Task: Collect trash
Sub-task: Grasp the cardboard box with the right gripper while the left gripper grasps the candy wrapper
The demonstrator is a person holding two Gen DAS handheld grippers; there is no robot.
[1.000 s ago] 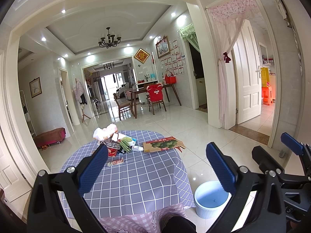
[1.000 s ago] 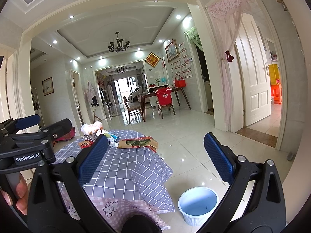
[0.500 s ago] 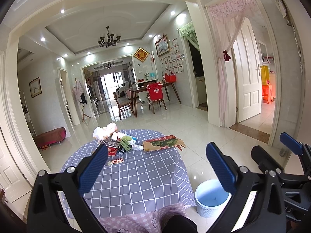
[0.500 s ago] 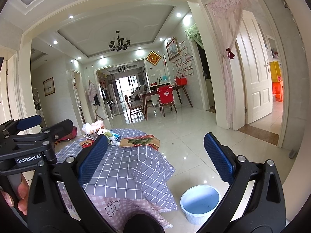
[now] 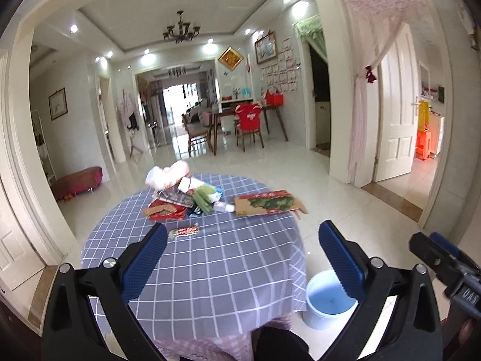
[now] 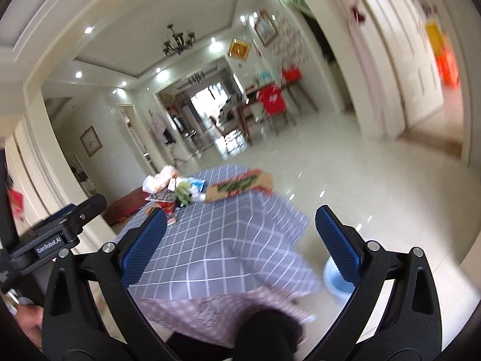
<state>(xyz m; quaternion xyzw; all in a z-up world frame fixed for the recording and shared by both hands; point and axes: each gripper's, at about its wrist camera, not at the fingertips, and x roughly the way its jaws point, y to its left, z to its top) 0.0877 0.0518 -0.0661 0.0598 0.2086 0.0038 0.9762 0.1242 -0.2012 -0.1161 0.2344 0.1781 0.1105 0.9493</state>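
In the middle of a glossy, pale-tiled hall stands a round table draped in a grey-blue cloth with a white grid, over a pink checked underlayer that hangs in soft folds at the near edge. On the floor just to its right sits a light blue plastic bin, round, smooth-walled and open-topped, partly hidden behind a gripper finger. The trash lies in a loose cluster toward the table's far side: largest is a flattened cardboard box, brown with a red and green printed face, lying flat near the right rim; behind the heap is a crumpled white and pink plastic bag, puffy and wrinkled; then a flat red wrapper, a green crinkled packet, and, apart from the rest and nearer the camera, a small thin candy wrapper in red and white. The left gripper hangs above the near half of the table with its jaws spread wide, its ribbed blue rubber pads holding nothing. The right gripper, seen in a blurred, tilted view, is likewise spread apart and empty, its textured blue pads on black angular arms framing the table edge and the bin.
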